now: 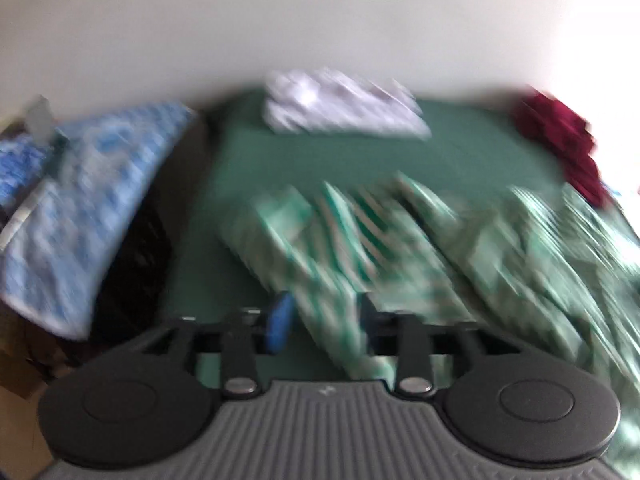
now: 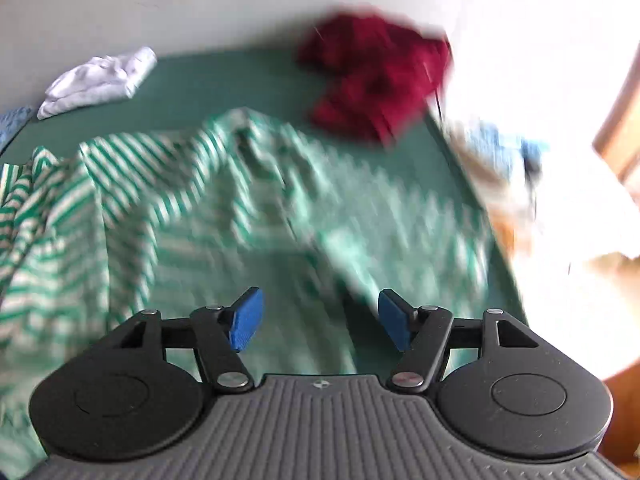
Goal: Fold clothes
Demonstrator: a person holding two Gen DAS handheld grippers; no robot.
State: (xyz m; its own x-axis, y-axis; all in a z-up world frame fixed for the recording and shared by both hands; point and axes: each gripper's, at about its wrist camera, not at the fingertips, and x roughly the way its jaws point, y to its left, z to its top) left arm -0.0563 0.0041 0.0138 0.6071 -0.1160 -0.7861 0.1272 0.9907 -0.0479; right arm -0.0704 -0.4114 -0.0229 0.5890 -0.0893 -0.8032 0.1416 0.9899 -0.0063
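From the left wrist, the left gripper point(image 1: 322, 322) pinches a fold of the green-striped shirt point(image 1: 400, 240), which trails across the green mat point(image 1: 360, 156). From the right wrist, the right gripper point(image 2: 320, 320) hangs spread, shirt beneath and ahead.

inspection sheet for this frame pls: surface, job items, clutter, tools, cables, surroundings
Surface: green mat, mostly covered.
Job's things: green-striped garment spread and rumpled; folded white garment at far edge; crumpled dark red garment at far right.
Clutter: blue patterned cloth off the mat's left side.
Tools: left tool has striped fabric between its fingers; right tool open, empty.
Cables: nothing seen.
Surroundings: plain pale wall; both views motion-blurred.
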